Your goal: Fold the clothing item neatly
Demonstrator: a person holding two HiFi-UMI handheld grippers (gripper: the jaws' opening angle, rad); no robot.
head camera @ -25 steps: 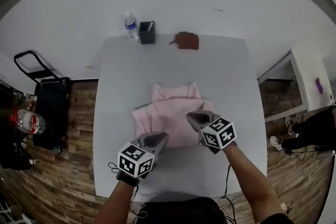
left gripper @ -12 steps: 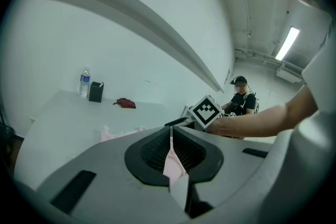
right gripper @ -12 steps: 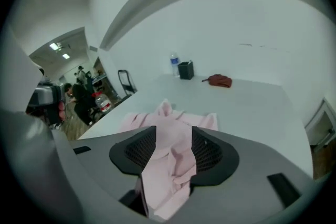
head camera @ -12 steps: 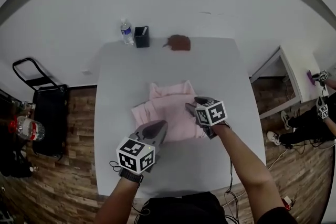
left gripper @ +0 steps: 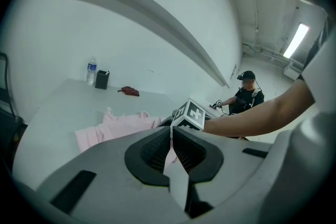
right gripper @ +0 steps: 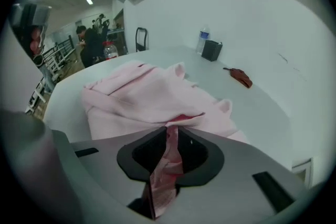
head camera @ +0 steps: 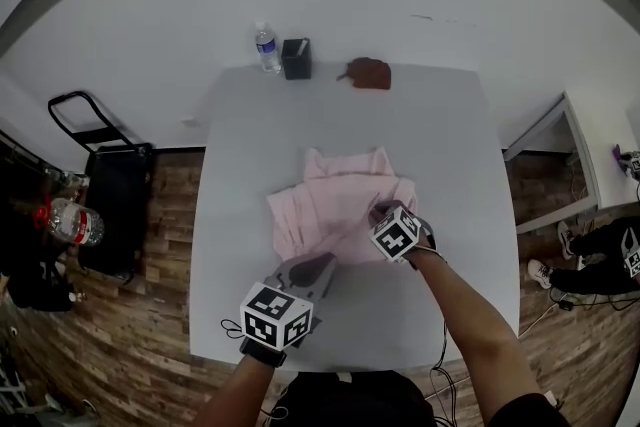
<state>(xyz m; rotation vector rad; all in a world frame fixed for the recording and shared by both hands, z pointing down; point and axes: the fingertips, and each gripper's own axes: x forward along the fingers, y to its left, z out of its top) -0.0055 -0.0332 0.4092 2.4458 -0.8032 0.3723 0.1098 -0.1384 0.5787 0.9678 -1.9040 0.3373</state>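
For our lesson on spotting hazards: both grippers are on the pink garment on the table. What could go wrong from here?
The right gripper has its jaws closing on a bunched wad of the pink garment; it may catch several layers and drag the fold askew. The left gripper pinches only a thin edge, which might slip out under tension.

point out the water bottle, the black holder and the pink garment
water bottle [head camera: 266,50], head view, middle of its body
black holder [head camera: 296,62], head view, its front wall
pink garment [head camera: 330,200], head view, middle of the cloth
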